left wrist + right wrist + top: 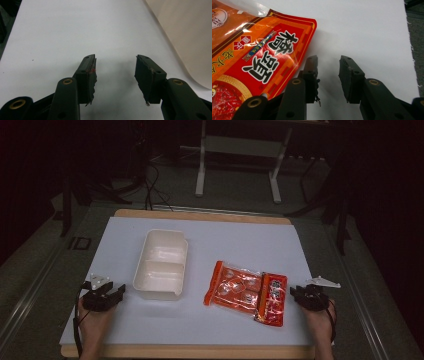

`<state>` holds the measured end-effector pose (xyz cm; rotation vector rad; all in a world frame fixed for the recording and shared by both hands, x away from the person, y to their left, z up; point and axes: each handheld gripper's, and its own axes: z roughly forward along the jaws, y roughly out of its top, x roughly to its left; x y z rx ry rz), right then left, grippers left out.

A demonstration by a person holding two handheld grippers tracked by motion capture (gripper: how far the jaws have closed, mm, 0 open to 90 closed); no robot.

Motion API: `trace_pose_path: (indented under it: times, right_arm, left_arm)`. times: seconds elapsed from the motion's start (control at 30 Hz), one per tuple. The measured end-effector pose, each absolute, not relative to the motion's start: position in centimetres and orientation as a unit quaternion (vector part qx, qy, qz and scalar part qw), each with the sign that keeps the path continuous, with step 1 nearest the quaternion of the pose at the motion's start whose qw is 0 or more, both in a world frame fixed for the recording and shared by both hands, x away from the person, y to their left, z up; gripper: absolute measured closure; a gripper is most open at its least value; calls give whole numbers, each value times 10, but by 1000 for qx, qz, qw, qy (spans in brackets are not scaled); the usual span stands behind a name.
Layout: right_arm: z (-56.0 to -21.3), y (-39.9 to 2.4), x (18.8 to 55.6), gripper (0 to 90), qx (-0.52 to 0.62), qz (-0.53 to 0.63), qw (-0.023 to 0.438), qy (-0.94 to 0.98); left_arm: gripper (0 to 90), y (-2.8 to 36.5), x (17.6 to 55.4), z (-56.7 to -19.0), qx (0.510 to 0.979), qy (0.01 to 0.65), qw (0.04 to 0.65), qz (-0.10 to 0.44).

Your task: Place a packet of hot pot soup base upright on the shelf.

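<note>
The high view looks forward and down from above the near edge of the table (200, 232), far enough to take in the whole white sheet and the dark floor behind. The left gripper view sits low and very close to the sheet, and looks along its own jaws toward the cream tray (190, 37), which is also at centre left in the high view. The right gripper view is equally low and close, beside the orange packet (249, 55), which the high view shows at right.
</note>
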<state>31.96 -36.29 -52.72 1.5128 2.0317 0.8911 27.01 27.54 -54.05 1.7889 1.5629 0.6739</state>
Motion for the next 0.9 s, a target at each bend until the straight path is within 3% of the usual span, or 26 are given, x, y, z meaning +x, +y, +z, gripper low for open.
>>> trace_pose_path:
  times: [0.5,0.9]
  right_arm:
    - [-514,-358,317,586,528,342,197,752]
    - [-520,-339,325,285,488,322,154,796]
  left_arm:
    - [490,270,270,-541,686,595,338,248]
    - [480,267,269,-542,695,590,330,246]
